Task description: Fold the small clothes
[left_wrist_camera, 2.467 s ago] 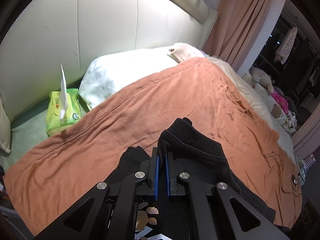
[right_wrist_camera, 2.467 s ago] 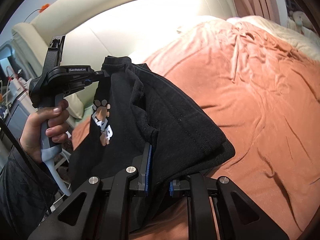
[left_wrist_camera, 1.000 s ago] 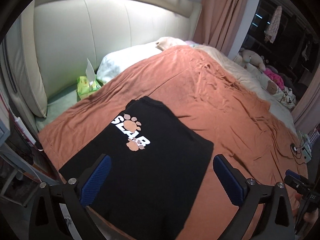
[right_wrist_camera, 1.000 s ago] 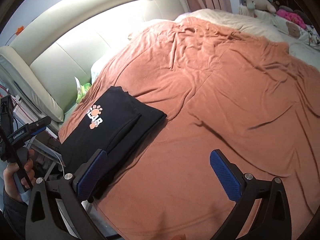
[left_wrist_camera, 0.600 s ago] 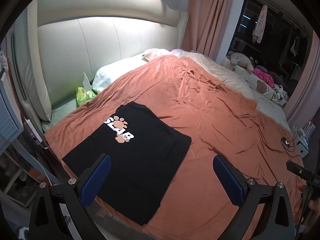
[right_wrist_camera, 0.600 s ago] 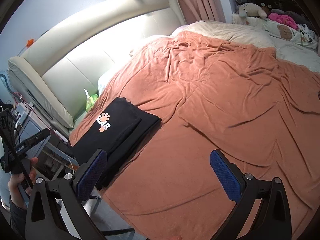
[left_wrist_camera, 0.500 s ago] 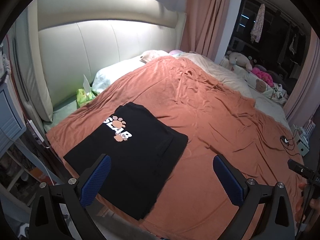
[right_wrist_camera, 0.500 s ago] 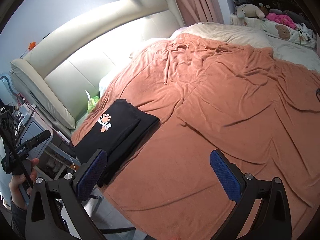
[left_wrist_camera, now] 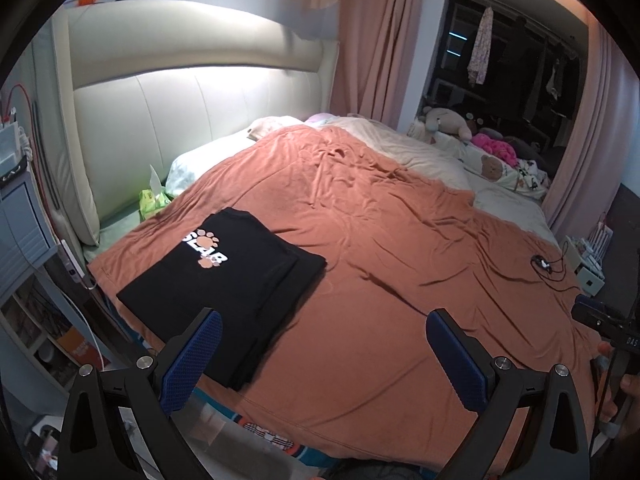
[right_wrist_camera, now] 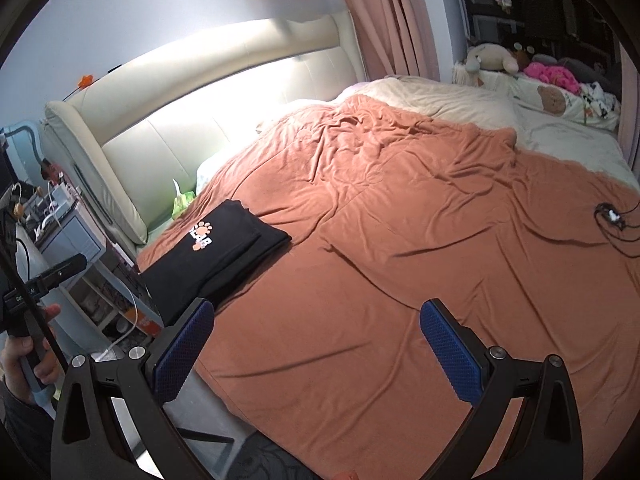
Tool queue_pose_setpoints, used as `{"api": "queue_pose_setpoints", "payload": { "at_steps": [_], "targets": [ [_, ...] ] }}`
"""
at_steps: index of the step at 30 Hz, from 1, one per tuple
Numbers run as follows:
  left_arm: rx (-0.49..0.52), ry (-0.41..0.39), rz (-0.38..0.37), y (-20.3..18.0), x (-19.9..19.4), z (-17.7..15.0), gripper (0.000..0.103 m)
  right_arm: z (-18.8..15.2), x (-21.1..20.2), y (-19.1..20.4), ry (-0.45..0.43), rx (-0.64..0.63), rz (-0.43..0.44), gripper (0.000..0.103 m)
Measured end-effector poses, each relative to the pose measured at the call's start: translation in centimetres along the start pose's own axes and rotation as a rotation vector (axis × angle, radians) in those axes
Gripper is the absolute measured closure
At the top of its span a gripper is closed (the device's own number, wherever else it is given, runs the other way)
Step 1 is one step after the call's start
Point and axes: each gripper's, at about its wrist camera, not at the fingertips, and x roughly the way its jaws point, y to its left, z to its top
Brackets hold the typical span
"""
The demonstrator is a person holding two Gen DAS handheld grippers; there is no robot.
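In the left wrist view the left gripper (left_wrist_camera: 324,354) stands wide open with nothing between its blue pads; two and a half seconds ago it was clamped on black cloth, so the shirt (left_wrist_camera: 224,280) has been let go and both tools have drawn back and up. The shirt now lies as a flat folded rectangle on the blanket (left_wrist_camera: 400,248) near the bed's left corner, paw print up, one end reaching the mattress edge. That reads as the fold finished and this garment done. This view alone shows the wardrobe (left_wrist_camera: 512,72) behind the curtain and a bit of the right tool at the far right edge. In the right wrist view the right gripper (right_wrist_camera: 316,344) is equally spread and empty, well apart from the shirt (right_wrist_camera: 216,256). Only here do you see the hand (right_wrist_camera: 24,364) on the left tool's handle, and the layered edge of the fold facing the camera.
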Motion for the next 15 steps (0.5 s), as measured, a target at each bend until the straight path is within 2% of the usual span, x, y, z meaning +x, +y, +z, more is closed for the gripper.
{"api": "queue_pose_setpoints", "payload": {
  "at_steps": [9,15],
  "targets": [
    [0.038,-0.032,-0.045,-3.2,-3.2,-2.4,0.001,-3.7,-5.0,1.5,-0.018,-0.119,-0.054,0.000],
    [0.047,-0.042,-0.069,-4.6,-4.8,-5.4,0.001,-5.7,-7.5,1.8,-0.033,-0.137,-0.075,0.000]
  ]
}}
